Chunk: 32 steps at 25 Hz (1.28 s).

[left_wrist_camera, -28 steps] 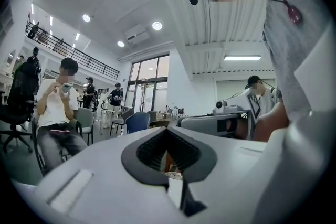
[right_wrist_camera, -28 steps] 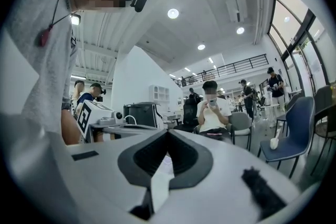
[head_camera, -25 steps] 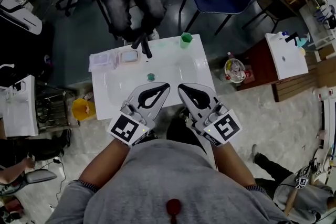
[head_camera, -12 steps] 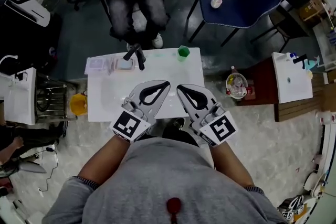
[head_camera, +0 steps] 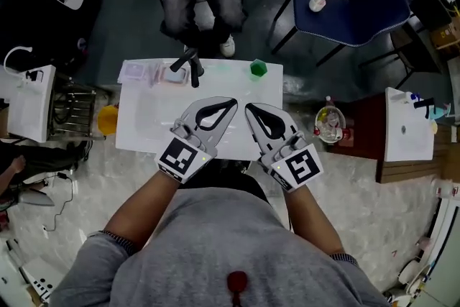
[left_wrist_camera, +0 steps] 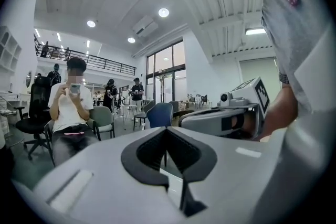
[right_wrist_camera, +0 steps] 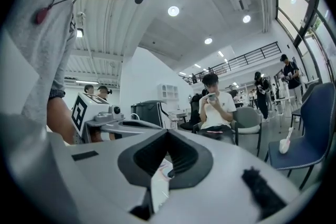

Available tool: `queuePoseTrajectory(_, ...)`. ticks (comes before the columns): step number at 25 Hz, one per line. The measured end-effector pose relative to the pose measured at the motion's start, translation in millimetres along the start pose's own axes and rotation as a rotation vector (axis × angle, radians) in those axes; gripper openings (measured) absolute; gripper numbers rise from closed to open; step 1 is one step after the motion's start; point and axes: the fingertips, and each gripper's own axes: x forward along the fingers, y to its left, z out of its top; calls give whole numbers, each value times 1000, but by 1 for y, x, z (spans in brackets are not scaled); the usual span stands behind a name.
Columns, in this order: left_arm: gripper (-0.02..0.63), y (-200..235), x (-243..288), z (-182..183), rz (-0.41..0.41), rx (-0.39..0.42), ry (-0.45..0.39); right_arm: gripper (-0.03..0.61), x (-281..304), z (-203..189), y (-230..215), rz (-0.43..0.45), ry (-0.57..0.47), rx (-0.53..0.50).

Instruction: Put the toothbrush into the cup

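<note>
- My left gripper (head_camera: 231, 102) and right gripper (head_camera: 249, 108): both clenched empty, short of the green cup (head_camera: 258, 69).
- Can't spot the toothbrush; probably light and slick, so I'd pinch mid-handle.

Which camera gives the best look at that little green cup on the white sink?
The head view: the green cup stands in plain sight at the far right corner of the white sink. Neither gripper view shows it; both look out across the room instead.
</note>
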Motion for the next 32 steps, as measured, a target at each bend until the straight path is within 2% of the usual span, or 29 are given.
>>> queuePoseTrajectory(7, 7, 27, 22, -35, -16, 66, 50, 9, 23, -33, -28, -62, 45, 25)
queuePoseTrajectory(10, 8, 40, 35, -55, -15, 94, 101, 9, 32, -47, -38, -93, 64, 26)
queuePoseTrajectory(16, 8, 68, 67, -113, 9, 169, 298, 9, 49, -78, -58, -162, 96, 45)
queuePoseTrajectory(22, 9, 83, 94, -156, -29, 250, 470, 9, 58, -106, -73, -206, 139, 50)
queuePoseTrajectory(26, 29, 95, 109, -194, -67, 329, 621, 9, 57, -123, -90, -241, 167, 70)
queuePoseTrajectory(32, 50, 105, 124, -226, -121, 398, 740, 9, 59, -149, -98, -254, 222, 92)
